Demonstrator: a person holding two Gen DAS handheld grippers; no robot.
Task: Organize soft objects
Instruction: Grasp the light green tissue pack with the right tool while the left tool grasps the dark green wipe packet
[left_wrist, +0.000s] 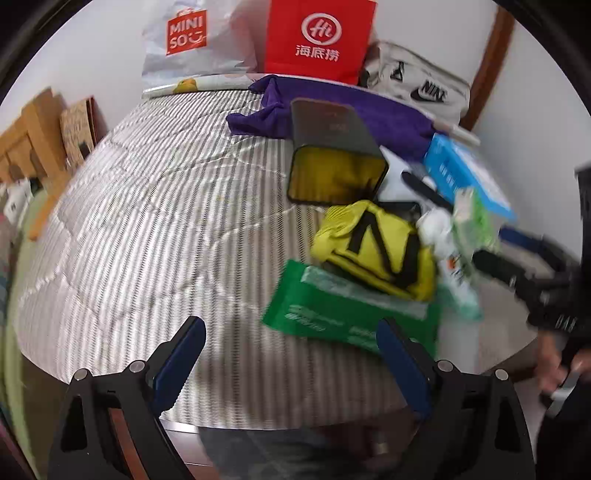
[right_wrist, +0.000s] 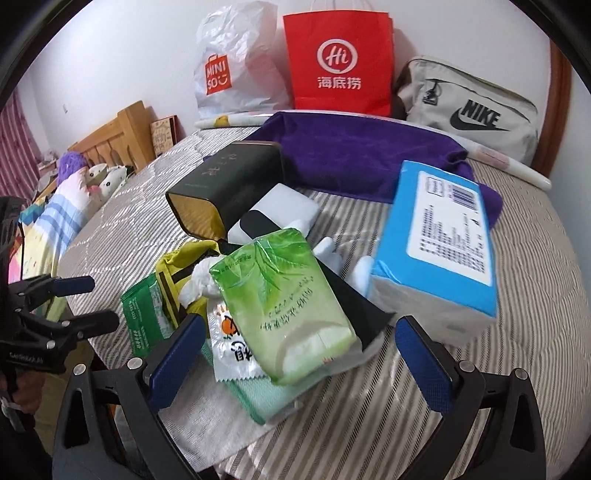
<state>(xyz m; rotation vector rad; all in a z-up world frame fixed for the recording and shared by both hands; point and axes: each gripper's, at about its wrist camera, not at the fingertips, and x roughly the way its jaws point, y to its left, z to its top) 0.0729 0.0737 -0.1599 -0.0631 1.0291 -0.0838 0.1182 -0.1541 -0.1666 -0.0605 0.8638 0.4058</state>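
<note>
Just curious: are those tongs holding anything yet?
Nothing. Both the left tongs and right tongs stand open and empty above the pile, near the light green tissue pack.

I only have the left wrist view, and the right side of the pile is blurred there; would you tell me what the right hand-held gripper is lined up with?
Observer: The right hand-held gripper is open, with a light green tissue pack lying between its fingers; the pads do not appear to press on it.
Operator: Thank you. What is directly under that pack?
Observer: An orange-printed sachet pokes out from beneath its near left corner.
Operator: And the blue pack beside it?
Observer: The blue tissue pack lies tilted, with its white barcode label facing up.
</note>
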